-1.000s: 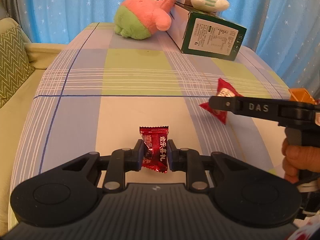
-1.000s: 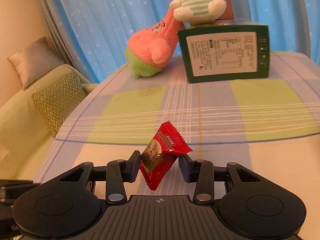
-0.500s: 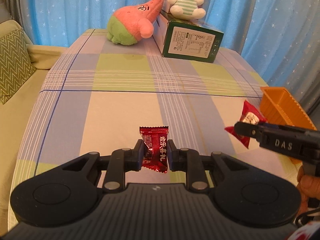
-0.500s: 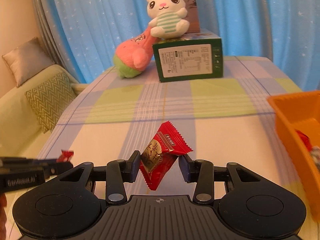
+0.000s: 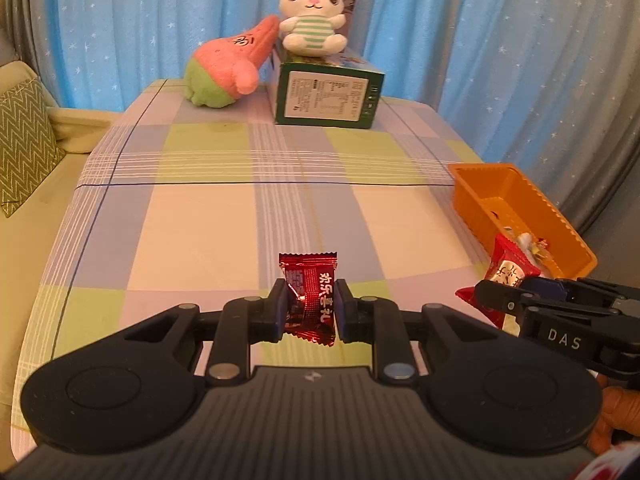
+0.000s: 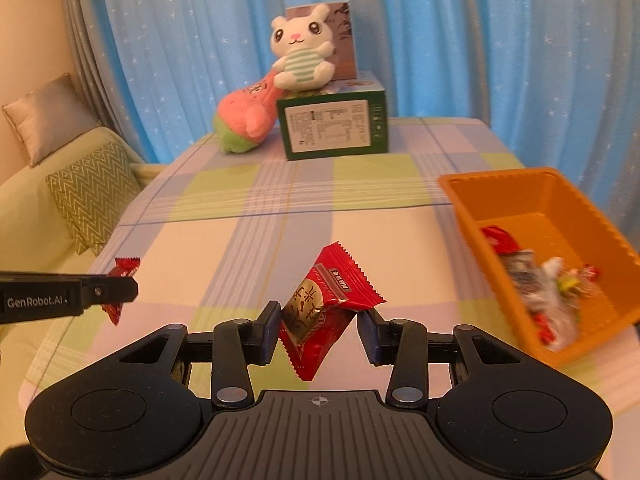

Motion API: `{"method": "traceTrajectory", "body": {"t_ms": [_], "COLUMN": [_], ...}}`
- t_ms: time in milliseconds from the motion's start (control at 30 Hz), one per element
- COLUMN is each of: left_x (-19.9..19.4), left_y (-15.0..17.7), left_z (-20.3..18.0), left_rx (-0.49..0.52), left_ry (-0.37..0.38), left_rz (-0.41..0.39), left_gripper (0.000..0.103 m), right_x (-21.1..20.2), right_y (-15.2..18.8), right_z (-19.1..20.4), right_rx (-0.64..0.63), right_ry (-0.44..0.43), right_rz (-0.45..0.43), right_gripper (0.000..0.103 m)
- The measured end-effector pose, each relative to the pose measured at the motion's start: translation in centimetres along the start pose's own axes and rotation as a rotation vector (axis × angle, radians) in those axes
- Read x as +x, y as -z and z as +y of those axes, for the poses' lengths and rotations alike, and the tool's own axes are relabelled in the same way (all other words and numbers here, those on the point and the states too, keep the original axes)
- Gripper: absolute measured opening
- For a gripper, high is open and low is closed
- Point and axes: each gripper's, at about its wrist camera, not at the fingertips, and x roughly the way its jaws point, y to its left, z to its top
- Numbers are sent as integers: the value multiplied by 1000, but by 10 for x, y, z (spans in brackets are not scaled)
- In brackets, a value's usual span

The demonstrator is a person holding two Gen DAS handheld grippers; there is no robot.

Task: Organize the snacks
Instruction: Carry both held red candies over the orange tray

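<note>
Carrying a sweet clamped in each gripper, left gripper (image 5: 308, 307) on the dark red candy (image 5: 310, 298) and right gripper (image 6: 318, 330) on the bright red packet (image 6: 326, 312), you were mid-transfer, and next needed both over the orange bin (image 6: 460, 196) before release.

2 plush toys (image 6: 298, 62), 1 bin (image 6: 532, 184)

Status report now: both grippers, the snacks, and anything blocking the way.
Left gripper shut on dark red candy. Right gripper shut on red snack packet. Orange bin to the right, partly filled. Path clear.
</note>
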Motion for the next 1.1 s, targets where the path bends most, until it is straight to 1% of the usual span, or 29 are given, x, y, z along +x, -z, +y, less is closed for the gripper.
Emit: {"method": "traceTrajectory", "body": {"t_ms": [300, 467, 833, 1100], "left_x": [-19, -21, -18, -15], "left_y": [8, 12, 12, 11], "left_z": [-35, -51, -78, -91], "left_rx": [35, 63, 97, 97], "left_ry": [24, 28, 60, 85], "left_rz": [-5, -2, 3, 13], "left_gripper": [21, 21, 21, 21], "right_x": [-46, -61, -79, -84], "right_y": [16, 21, 23, 22], "right_z": [-24, -38, -58, -65], "right_rx": [0, 22, 49, 61], "right_ry": [53, 75, 107, 120], "right_rz": [-6, -9, -26, -35], "right_gripper": [42, 42, 42, 42]}}
